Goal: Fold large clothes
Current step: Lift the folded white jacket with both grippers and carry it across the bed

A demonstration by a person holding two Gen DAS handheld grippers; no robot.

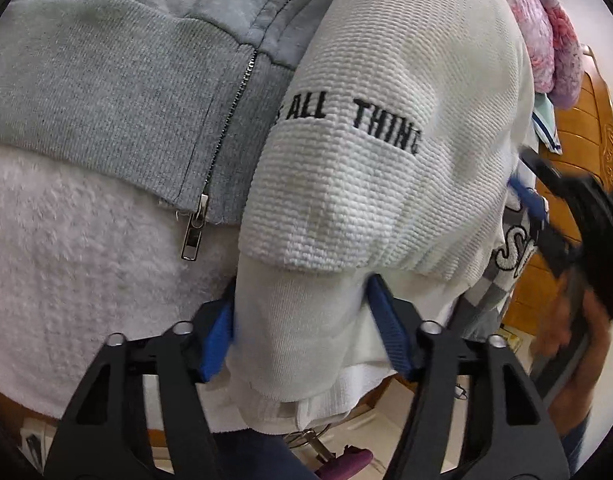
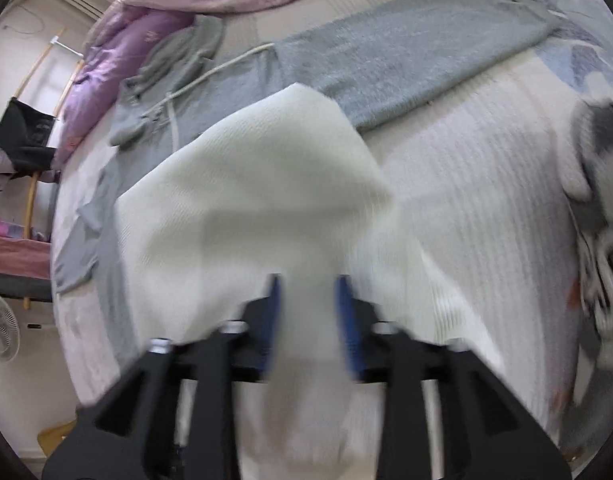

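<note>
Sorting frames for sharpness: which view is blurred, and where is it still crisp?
Left wrist view: sharp on the white garment, its lettering and the grey hoodie; only the right tool at the edge is smeared. Right wrist view: motion blur throughout, worst on the white cloth and the tool's fingers; fisheye bending in both.

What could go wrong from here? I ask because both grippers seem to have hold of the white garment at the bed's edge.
1. The left gripper pinches only a bunched fold of the white sweater, which might slip loose.
2. The sweater lies over the gray zip hoodie; pulling could drag it along, or snag its zipper pull.
3. The right gripper view is blurred, so its hold looks uncertain.
</note>
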